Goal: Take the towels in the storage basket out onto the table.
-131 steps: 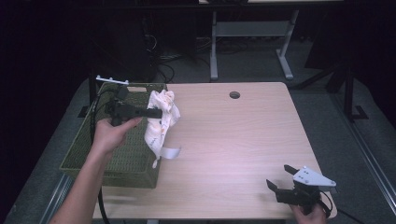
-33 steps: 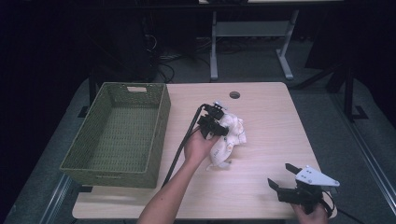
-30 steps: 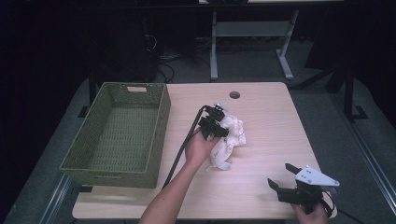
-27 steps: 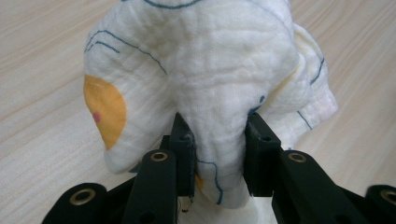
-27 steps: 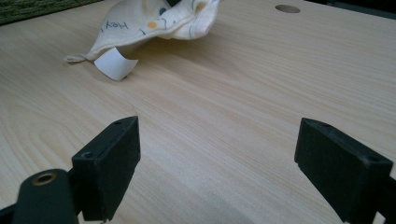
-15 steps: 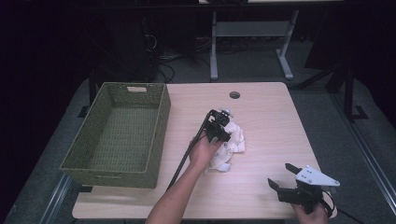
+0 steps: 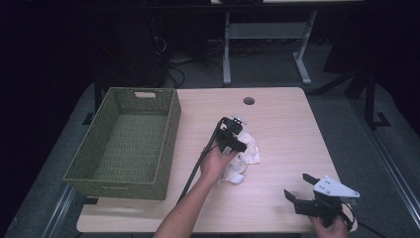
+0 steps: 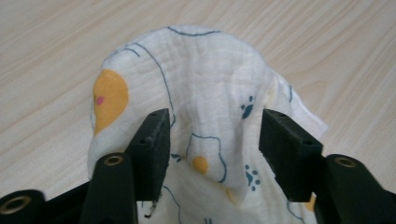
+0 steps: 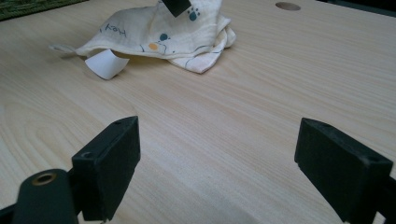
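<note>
Here, in the high view, the white cloth (image 7: 243, 157) lies crumpled on the wooden table (image 7: 277, 124), right of the green basket (image 7: 126, 141), with the left gripper (image 7: 236, 144) directly over it. The right gripper (image 7: 299, 193) sits well apart from the cloth, near the table's front edge. In the left gripper view, the jaws have just been opening; a ridge of cloth (image 8: 205, 107) stands between them, unpinched. In the right gripper view, the jaws gape wide over bare table, with the cloth (image 9: 163, 32) lying beyond.

A lab: bare desk (image 7: 277, 114), floor cables (image 7: 173, 74), dark surroundings
</note>
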A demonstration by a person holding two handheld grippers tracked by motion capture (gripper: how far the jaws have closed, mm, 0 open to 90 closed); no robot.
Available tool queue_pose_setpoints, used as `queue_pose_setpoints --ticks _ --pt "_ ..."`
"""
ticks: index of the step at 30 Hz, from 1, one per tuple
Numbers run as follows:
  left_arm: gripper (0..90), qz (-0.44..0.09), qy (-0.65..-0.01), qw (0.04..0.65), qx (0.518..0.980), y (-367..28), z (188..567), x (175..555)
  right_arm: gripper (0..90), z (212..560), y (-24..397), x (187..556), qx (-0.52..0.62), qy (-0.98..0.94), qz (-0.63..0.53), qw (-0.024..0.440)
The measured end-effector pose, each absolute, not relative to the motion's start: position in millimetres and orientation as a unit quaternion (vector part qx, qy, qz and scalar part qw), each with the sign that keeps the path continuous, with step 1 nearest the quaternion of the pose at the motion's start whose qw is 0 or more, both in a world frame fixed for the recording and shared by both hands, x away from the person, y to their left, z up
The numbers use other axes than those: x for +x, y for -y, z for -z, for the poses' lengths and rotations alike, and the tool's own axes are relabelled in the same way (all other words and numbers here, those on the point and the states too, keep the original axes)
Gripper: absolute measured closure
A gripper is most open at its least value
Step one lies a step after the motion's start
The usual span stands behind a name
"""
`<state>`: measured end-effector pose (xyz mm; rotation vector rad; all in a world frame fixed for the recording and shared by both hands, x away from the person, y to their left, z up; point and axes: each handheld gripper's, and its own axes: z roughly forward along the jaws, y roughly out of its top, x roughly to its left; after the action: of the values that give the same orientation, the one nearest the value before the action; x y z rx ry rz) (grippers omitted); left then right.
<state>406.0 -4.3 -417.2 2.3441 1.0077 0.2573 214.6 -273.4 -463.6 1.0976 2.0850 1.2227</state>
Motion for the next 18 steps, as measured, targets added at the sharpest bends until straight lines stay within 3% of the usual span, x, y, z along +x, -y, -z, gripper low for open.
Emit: queue_pose_setpoints --ticks 18 --pt "30.0 -0.081 -0.358 0.375 0.851 -31.3 390.9 364.4 13.8 462.9 271.7 213.3 0.402 -0.764 -0.443 0.243"
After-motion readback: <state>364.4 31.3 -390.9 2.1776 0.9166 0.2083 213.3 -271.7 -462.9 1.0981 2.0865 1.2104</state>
